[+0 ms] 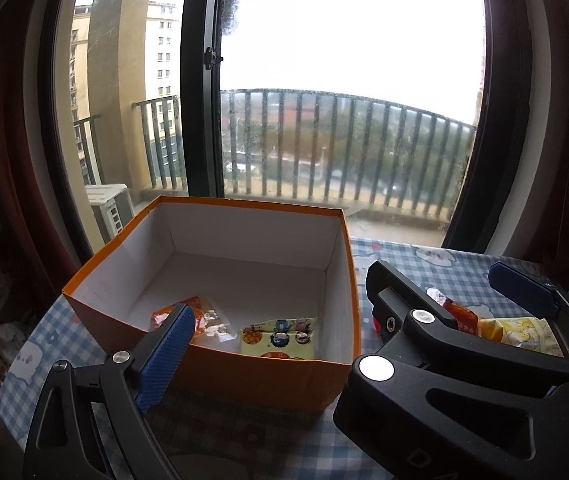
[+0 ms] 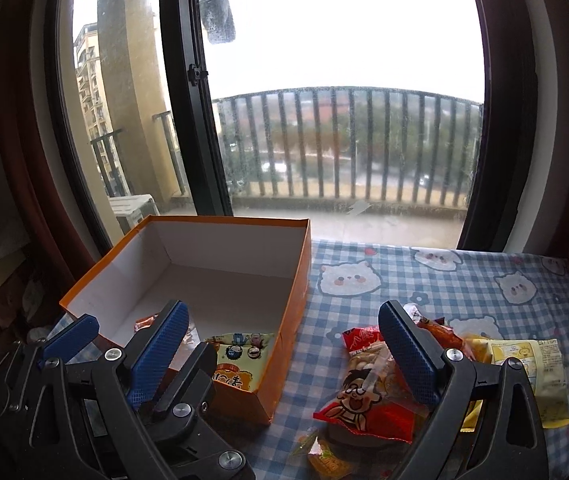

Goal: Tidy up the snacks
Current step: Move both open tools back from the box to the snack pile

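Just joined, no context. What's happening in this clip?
A person is sorting snacks into an orange box with two handheld claws. Two packets already lie inside, including a yellow cartoon packet. The right claw is open above the loose pile, nearest a red packet. The left claw, also open, hovers empty by the box.

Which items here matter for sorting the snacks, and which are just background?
Job:
- orange box
- two packets inside: yellow cartoon packet, clear orange packet
- loose on the cloth: red packet, pale yellow packet, small orange packet
- left gripper and right gripper, both open

Background:
- checked tablecloth
- balcony railing
- air-conditioner unit
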